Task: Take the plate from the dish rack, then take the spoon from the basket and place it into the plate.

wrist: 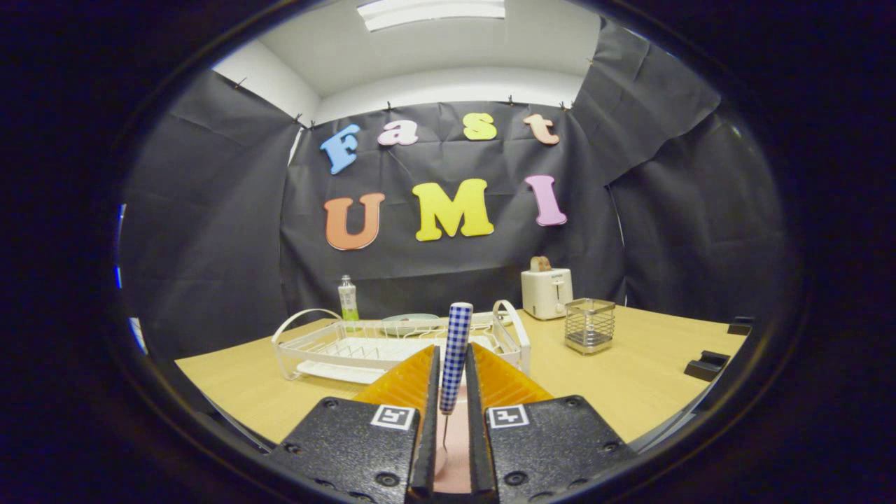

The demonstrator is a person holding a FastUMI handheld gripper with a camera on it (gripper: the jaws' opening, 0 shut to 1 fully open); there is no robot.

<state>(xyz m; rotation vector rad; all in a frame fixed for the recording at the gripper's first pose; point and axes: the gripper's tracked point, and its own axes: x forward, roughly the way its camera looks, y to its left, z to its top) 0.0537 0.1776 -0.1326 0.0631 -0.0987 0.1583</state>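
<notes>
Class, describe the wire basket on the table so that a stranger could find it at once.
Start at the wooden table. Right of the white dish rack, beside the toaster, stands the wire basket: small, square, see-through metal mesh. The claw grips a checked-handled spoon.

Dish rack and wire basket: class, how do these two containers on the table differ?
The dish rack is white, wide and low, with looped handles; the wire basket is metal-coloured, narrow and upright. The dish rack lies just beyond the jaws, which are shut on the spoon; the wire basket stands apart, beside the toaster. Both are open wirework standing on the wooden table.
</notes>
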